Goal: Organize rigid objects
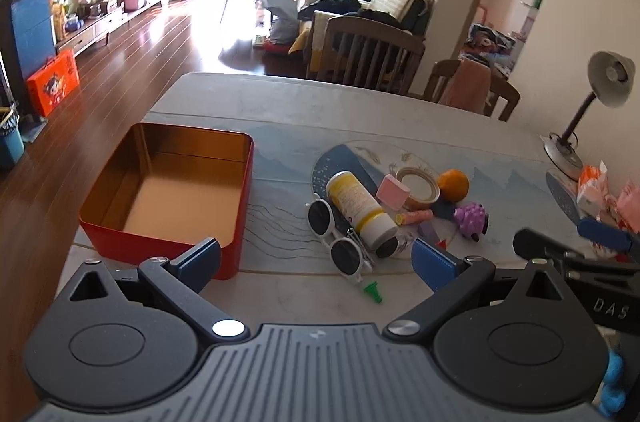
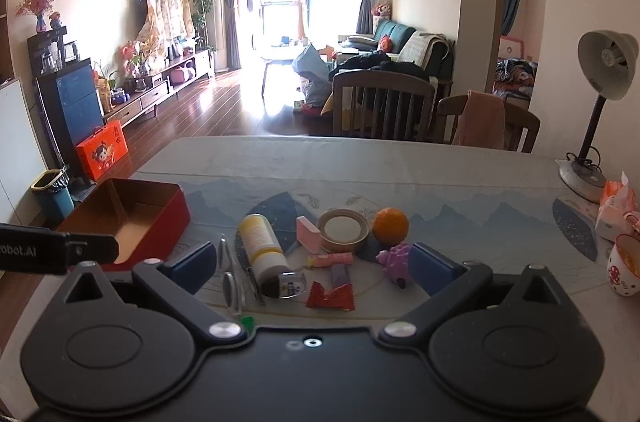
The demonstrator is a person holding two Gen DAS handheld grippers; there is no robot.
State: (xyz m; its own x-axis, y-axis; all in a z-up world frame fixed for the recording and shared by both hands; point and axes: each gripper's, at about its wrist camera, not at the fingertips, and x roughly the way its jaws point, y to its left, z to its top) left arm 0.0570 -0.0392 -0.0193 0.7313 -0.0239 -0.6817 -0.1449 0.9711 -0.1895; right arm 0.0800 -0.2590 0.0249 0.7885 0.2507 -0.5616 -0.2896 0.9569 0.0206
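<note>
My left hand-held gripper [image 1: 316, 258] is spread wide, blue pads holding nothing, hovering over the near edge of the tabletop [image 1: 360, 110]. My right hand-held gripper [image 2: 310, 264] is just as wide apart and empty; its tip also pokes into the left view at the right edge, partly cut off.

Between and beyond the fingers sits the clutter: white-framed round sunglasses [image 1: 334, 232], seen edge-on and hard to read in the right view; a white and yellow cylindrical bottle with dark cap [image 1: 362, 208] lying on its side, touching the sunglasses; a small green plastic piece [image 1: 373, 291], half hidden by my gripper body in the right view. Farther out are a pink rectangular block [image 2: 308, 232], a beige roll of tape [image 2: 343, 230], an orange fruit [image 2: 391, 226], a purple spiky toy [image 2: 394, 262] partly behind my right finger, a pink-orange tube [image 2: 332, 259], and a red wrapper [image 2: 331, 296]. One purple flat item beside the wrapper is too blurry to identify.

The open red rectangular tin with gold interior [image 1: 172, 198] sits left of the pile, apart from it, empty inside.

The tabletop wears a pale blue mountain-print mat. A grey desk lamp [image 2: 600, 102] stands far right, wooden chairs [image 2: 384, 106] behind, living room washed out by window glare.
</note>
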